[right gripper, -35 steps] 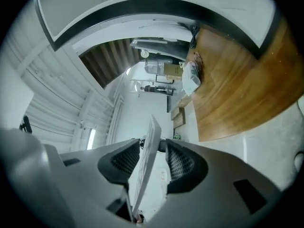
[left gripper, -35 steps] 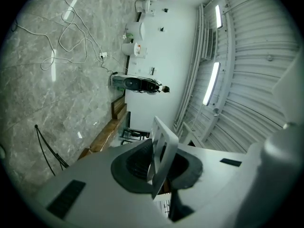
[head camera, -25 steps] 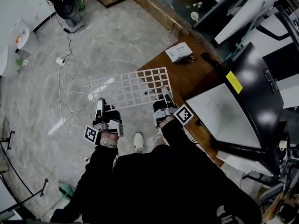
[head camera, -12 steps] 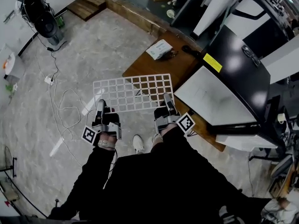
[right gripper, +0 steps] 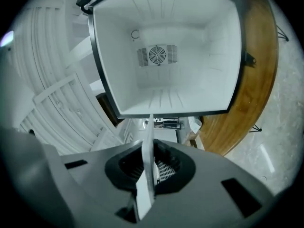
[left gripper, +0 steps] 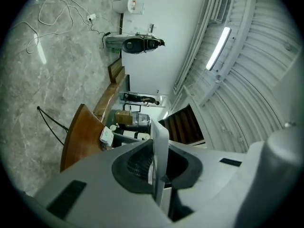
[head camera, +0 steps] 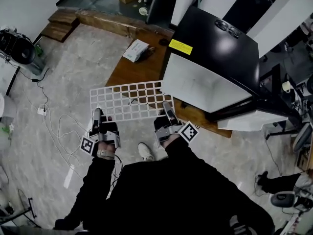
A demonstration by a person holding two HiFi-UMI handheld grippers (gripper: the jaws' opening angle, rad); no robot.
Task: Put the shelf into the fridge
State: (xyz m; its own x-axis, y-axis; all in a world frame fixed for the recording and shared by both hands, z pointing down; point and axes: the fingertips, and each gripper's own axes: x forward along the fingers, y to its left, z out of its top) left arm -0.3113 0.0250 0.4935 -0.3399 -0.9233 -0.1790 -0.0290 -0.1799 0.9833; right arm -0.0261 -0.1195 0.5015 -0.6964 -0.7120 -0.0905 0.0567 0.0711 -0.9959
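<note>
The left gripper [head camera: 96, 115] is clamping the near left edge of the white wire grid shelf [head camera: 128, 101]. In the left gripper view, its jaws are standing narrow on the rim, which is showing edge-on as a thin white strip [left gripper: 159, 151]. That view is looking past the wooden table [left gripper: 78, 141] into the room, not into the fridge.

The shelf is hanging in the air in front of the person, over the floor and the near edge of the wooden table [head camera: 134, 72]. It is lying flat and roughly level. Its long axis is running across the person's front, from one gripper to the other, and its far long edge is facing the table and the fridge.

The right gripper [head camera: 167, 107] is pinching the near right edge in the same narrow way. Its own view shows the strip of shelf [right gripper: 147, 170] aiming at the lower rim of the open fridge [right gripper: 166, 56], with the white cavity and its fan grille straight ahead.

The black fridge [head camera: 215, 38] is sitting on the table to the right, with its opening just beside the shelf's far right corner.

By my reading, the approach is under way and insertion is not yet begun. The next move is calling for a shift to the right, so that the whole width is squaring up with the opening. After that it needs a level push with both grips held, guiding the side edges onto the wall ledges.
</note>
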